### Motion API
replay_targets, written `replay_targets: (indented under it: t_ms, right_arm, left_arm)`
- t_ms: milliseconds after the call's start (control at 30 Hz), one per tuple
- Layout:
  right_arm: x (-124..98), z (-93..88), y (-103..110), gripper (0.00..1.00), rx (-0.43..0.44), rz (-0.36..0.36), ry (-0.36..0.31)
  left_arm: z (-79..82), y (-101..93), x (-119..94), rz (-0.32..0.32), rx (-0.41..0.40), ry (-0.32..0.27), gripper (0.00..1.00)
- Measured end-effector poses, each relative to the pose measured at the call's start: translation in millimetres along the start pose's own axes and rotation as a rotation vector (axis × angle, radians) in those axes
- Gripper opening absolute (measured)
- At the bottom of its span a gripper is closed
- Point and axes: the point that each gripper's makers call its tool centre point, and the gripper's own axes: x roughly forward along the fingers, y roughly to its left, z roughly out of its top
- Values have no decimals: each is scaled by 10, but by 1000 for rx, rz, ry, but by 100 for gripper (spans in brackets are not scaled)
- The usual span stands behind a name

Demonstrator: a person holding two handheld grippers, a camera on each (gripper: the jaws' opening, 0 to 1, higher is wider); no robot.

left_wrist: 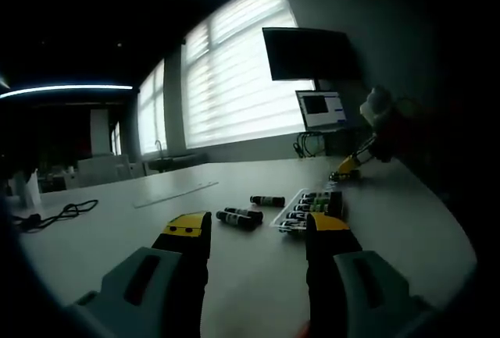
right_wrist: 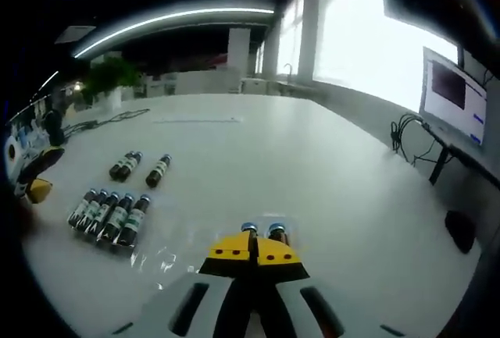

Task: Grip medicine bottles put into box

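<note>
Left gripper (left_wrist: 256, 233) rises from 6 o'clock in the left gripper view, level above the white surface (left_wrist: 406, 221), yellow-tipped jaws spread wide apart, nothing between them. Ahead of it, between the jaw tips, two dark medicine bottles (left_wrist: 239, 217) lie side by side on the surface, with a third single bottle (left_wrist: 268, 200) just past them toward 12 o'clock. Clear box (left_wrist: 312, 207) sits at 3 o'clock of those, just beyond the right jaw tip, holding a row of bottles with green labels. Other gripper (left_wrist: 346, 168) shows farther off at 1 o'clock, yellow tip down near the surface, a person's hand behind it; too dim to read more. Monitor (left_wrist: 322, 108) and a dark screen above it stand at the far edge by the bright blinds. Black cable (left_wrist: 55, 215) lies at 9 o'clock.

Right gripper (right_wrist: 251, 250) comes in from 6 o'clock in the right gripper view, jaws pressed together, yellow tips touching. Two bottles with blue caps (right_wrist: 262, 232) lie just past the tips, partly hidden; cannot tell if touched. Clear box (right_wrist: 113, 218) with five bottles at 9 o'clock. Two loose bottles (right_wrist: 141, 167) lie beyond it toward 11 o'clock, near each other but apart. Left gripper's yellow tip (right_wrist: 37, 190) at far 9 o'clock.
</note>
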Motion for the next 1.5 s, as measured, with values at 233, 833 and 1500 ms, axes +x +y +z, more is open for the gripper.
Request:
replay_targets:
  t_ms: [233,833,1500]
  right_arm:
    - [-3,140,-9,0,47,-8,-62]
    - [0,362,-20,3,206,85,-72]
    - [268,679,617,5,97,232,-70]
  left_arm:
    - [3,-1,-1,2,1,1,41]
    - [28,1,-1,6,-5,-8,41]
    - [33,20,-7,11,-11,-11,41]
